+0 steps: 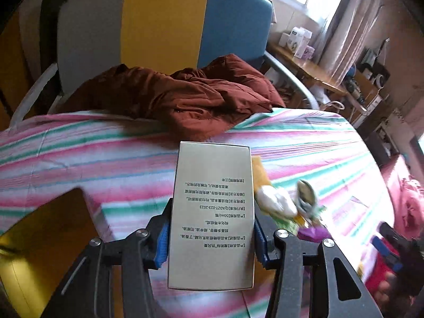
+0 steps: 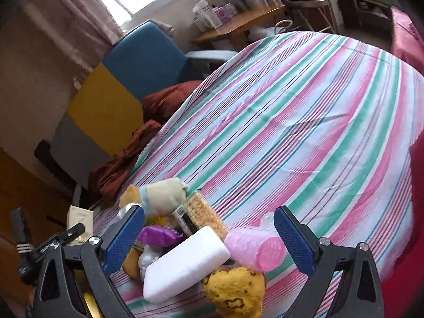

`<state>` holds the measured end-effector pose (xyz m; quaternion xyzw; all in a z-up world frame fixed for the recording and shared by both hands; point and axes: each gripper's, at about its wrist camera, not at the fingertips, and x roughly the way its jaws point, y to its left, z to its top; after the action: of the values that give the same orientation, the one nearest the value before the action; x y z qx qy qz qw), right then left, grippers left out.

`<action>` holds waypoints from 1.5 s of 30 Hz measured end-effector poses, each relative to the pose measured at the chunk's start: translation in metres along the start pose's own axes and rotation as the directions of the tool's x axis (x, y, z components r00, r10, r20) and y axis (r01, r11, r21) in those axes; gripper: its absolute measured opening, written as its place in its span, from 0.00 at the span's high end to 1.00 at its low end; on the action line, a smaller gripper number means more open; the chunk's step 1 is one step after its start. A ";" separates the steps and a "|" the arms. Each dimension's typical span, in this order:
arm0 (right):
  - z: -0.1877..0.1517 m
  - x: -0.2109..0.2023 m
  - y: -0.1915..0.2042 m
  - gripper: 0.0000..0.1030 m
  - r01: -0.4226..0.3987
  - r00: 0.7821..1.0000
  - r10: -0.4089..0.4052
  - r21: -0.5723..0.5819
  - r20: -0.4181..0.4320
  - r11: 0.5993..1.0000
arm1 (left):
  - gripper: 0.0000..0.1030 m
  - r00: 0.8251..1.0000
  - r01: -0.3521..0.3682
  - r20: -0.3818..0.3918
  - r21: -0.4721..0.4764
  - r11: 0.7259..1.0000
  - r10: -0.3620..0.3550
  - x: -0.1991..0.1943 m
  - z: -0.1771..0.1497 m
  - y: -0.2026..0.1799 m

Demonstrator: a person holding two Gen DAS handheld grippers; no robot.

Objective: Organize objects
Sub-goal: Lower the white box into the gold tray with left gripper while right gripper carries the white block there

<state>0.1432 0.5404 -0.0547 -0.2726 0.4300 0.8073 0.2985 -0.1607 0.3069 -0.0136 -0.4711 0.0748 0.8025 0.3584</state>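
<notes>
My left gripper [image 1: 212, 220] is shut on a silver carton [image 1: 212, 212] with printed text, and its blue pads [image 1: 163, 238] press on both long sides. The carton hangs above the striped bedsheet [image 1: 106, 164]. My right gripper [image 2: 209, 212] stands wide open over a heap of small things, touching none. The heap holds a white foam block [image 2: 185, 262], a pink hair roller [image 2: 254, 246], a yellow spotted plush [image 2: 235, 288], a purple wrapper [image 2: 159, 235], a cracker pack [image 2: 204, 212] and a beige plush toy [image 2: 159, 196]. In the left wrist view the heap [image 1: 278, 201] is blurred, right of the carton.
A gold box [image 1: 47, 238] lies at the lower left of the sheet. A rust-brown jacket [image 1: 185, 100] is bunched at the far edge before a grey, yellow and blue chair back [image 1: 164, 23]. A wooden desk [image 1: 304, 66] with cartons stands by the window. Red bedding [image 2: 405, 39] lies to the right.
</notes>
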 end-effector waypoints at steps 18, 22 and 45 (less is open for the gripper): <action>-0.100 -0.015 0.115 0.15 0.182 0.962 -0.273 -0.809 0.028 0.559 | 0.50 0.994 0.012 0.110 -0.079 0.997 -0.004 -0.134 -0.103 0.071; -0.102 0.014 0.111 0.35 0.208 0.919 -0.392 -0.881 0.028 0.426 | 0.50 0.994 -0.013 0.106 -0.136 0.991 0.027 -0.143 -0.131 0.097; -0.126 -0.043 0.241 0.77 -0.318 0.947 0.169 -0.712 -0.274 0.626 | 0.49 0.979 -0.176 0.027 -0.370 0.912 0.200 -0.165 -0.234 0.205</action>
<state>0.0223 0.3131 0.0429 -0.3818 0.1186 0.9166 0.0073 -0.0789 -0.0336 -0.0518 -0.4940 -0.0423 0.8479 0.1877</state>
